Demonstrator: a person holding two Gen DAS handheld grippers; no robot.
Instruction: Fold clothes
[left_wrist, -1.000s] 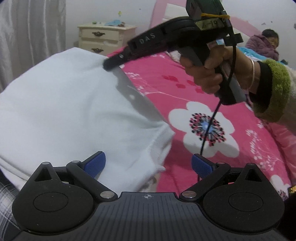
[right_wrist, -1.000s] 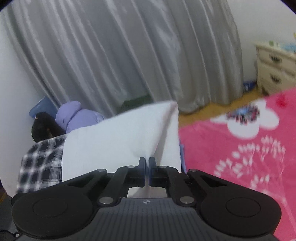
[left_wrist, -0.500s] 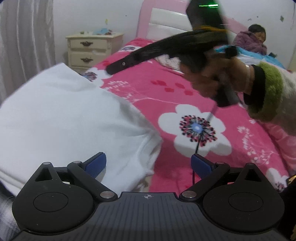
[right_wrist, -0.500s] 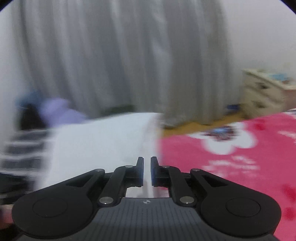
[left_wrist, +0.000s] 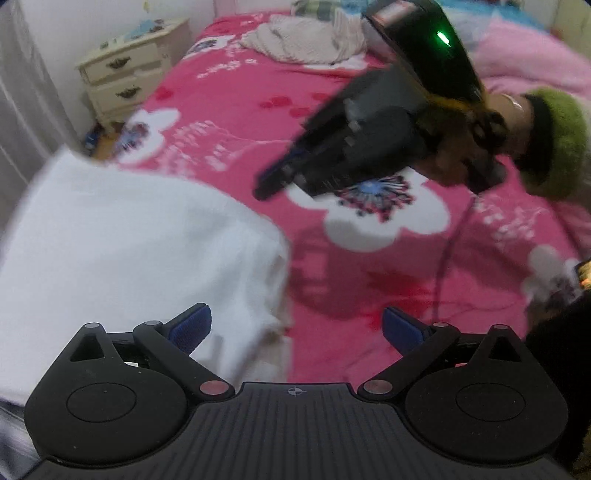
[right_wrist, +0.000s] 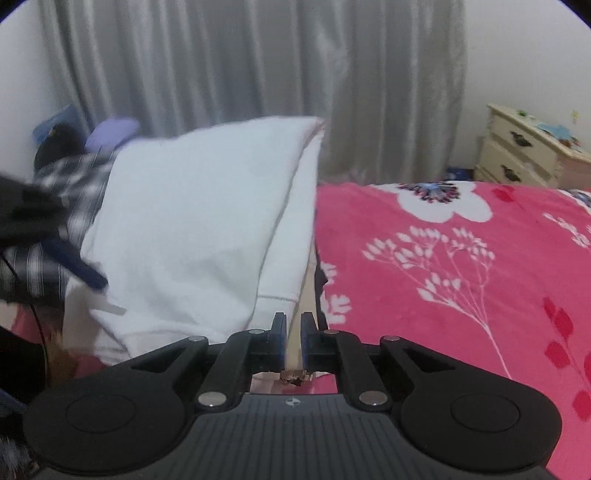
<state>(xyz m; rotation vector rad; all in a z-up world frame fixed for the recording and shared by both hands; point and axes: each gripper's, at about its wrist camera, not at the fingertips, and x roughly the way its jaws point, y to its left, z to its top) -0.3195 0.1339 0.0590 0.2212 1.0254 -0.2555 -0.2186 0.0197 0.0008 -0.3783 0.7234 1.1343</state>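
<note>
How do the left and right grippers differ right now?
The left gripper has its blue pads spread wide; the right gripper shows only a narrow slit between its pads. The left gripper sits low at the edge of the white garment, one pad over the cloth, the other over the pink floral blanket; the right gripper is raised above the blanket, clear of the garment. Both are black with blue pads, and neither grips cloth.

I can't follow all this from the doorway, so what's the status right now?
Left claw wide open, empty. Right claw nearly shut, a narrow gap, nothing visibly pinched. White garment lies folded at the edge of the pink bedspread. Nothing blocking it.
</note>
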